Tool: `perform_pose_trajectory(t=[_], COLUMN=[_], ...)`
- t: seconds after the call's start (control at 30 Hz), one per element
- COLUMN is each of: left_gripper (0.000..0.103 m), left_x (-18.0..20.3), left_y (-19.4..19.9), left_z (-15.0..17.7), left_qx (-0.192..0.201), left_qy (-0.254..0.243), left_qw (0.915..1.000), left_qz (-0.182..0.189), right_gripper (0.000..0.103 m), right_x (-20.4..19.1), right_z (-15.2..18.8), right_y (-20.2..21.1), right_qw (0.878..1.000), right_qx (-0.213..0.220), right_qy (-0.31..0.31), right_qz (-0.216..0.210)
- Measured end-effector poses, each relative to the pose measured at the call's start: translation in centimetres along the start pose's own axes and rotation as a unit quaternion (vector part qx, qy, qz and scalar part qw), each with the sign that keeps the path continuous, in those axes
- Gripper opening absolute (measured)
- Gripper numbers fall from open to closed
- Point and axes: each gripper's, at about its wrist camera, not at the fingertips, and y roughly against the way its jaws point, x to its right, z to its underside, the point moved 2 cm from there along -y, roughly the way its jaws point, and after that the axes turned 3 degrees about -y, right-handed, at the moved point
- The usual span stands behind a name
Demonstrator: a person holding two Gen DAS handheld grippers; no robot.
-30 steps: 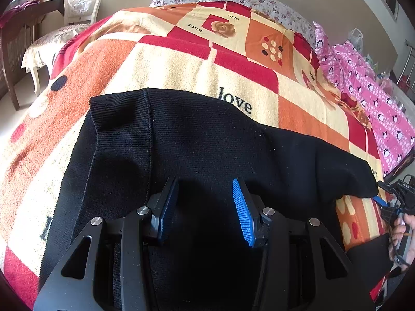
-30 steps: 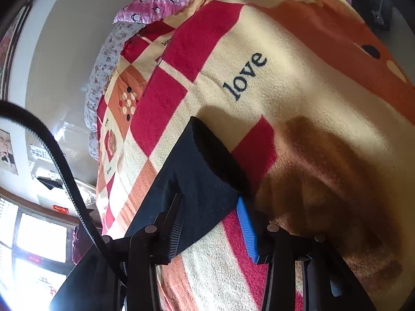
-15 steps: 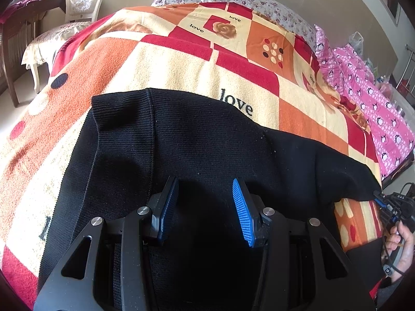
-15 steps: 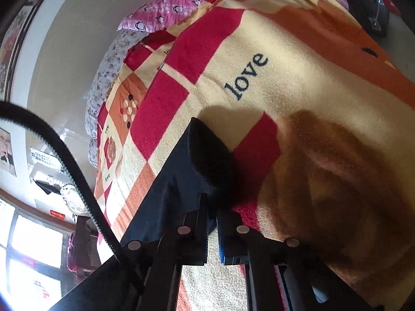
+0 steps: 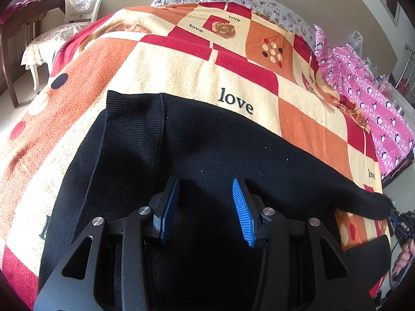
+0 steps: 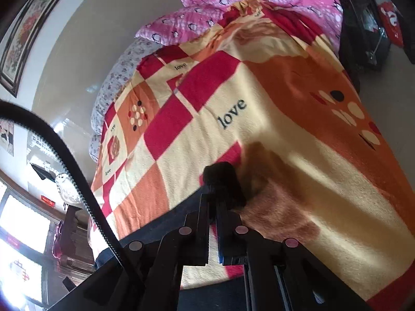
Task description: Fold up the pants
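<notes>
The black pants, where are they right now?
In the left wrist view the black pants lie spread on the checked blanket, just below its "love" print; the right hand-held gripper pinches one end.

Your left camera sits close over the black pants (image 5: 207,155) on the bed (image 5: 181,77), looking down toward the pillows. Your right camera looks along its hand-held gripper (image 6: 213,194) from the bed's side, tilted. Both see the "love" blanket and pink quilt (image 5: 376,98).
</notes>
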Motion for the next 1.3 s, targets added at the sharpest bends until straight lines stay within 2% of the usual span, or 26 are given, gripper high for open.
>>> perform_pose_trajectory(t=[0.1, 0.17, 0.27, 0.3, 0.33, 0.43, 0.5, 0.53, 0.57, 0.6, 0.7, 0.77, 0.83, 0.9, 1.0, 1.07, 1.3], left_gripper=[0.042, 0.042, 0.042, 0.042, 0.042, 0.042, 0.042, 0.042, 0.042, 0.042, 0.042, 0.042, 0.042, 0.042, 0.042, 0.042, 0.042], left_x=[0.1, 0.1, 0.1, 0.1, 0.1, 0.1, 0.1, 0.1, 0.0, -0.2, -0.6, -0.7, -0.4, 0.1, 0.4, 0.4, 0.1], left_y=[0.0, 0.0, -0.1, -0.1, -0.1, -0.1, -0.1, -0.1, 0.0, 0.0, 0.2, 0.1, 0.2, 0.3, 0.3, 0.2, 0.3], left_z=[0.0, 0.0, 0.0, 0.0, 0.0, 0.0, 0.0, 0.0, 0.0, 0.0, 0.0, 0.0, 0.1, 0.2, 0.4, 0.5, 0.5], left_qx=[-0.001, -0.001, -0.002, -0.002, -0.001, -0.002, -0.002, -0.001, 0.000, 0.001, 0.000, -0.006, -0.005, -0.003, -0.002, -0.003, 0.001], left_qy=[-0.002, -0.003, -0.003, -0.004, -0.003, -0.002, -0.001, 0.000, 0.002, 0.006, 0.015, 0.017, 0.010, -0.002, -0.014, -0.018, -0.013], left_qw=[1.0000, 1.0000, 1.0000, 1.0000, 1.0000, 1.0000, 1.0000, 1.0000, 1.0000, 1.0000, 0.9997, 0.9997, 0.9999, 1.0000, 0.9996, 0.9994, 0.9995], left_qz=[-0.004, -0.004, -0.005, -0.005, -0.005, -0.004, -0.003, -0.001, 0.003, 0.007, 0.019, 0.017, 0.007, -0.008, -0.025, -0.030, -0.029], right_gripper=[0.004, 0.004, 0.004, 0.004, 0.005, 0.006, 0.010, 0.010, 0.011, 0.012, 0.012, 0.012, 0.012, 0.012, 0.012, 0.012, 0.022], right_x=[2.2, 3.8, 5.3, 5.4, 5.2, 3.7, 1.2, -0.7, -2.7, -5.0, -8.8, -10.2, -11.0, -10.6, -9.0, -8.4, -8.6], right_z=[1.0, 1.5, 1.6, 1.5, 1.4, 1.1, 1.7, 2.6, 3.7, 5.6, 9.9, 11.7, 12.4, 12.7, 11.6, 11.0, 11.4], right_y=[-0.1, 0.2, 1.3, 1.8, 2.5, 3.9, 4.2, 4.0, 3.6, 2.7, 0.0, -1.6, -2.6, -3.7, -4.9, -5.2, -5.2], right_qw=[1.000, 0.998, 0.998, 0.997, 0.996, 0.995, 0.994, 0.991, 0.985, 0.972, 0.938, 0.922, 0.916, 0.918, 0.938, 0.947, 0.944], right_qx=[-0.011, -0.001, 0.008, 0.018, 0.032, 0.063, 0.081, 0.085, 0.087, 0.081, 0.057, 0.050, 0.044, 0.020, -0.024, -0.036, -0.036], right_qy=[-0.015, -0.030, -0.044, -0.036, -0.025, 0.000, 0.048, 0.094, 0.147, 0.221, 0.342, 0.383, 0.399, 0.396, 0.346, 0.320, 0.329], right_qz=[0.019, 0.049, 0.040, 0.064, 0.082, 0.077, 0.059, 0.050, 0.040, 0.027, 0.006, 0.010, 0.002, 0.009, 0.011, 0.001, 0.006])
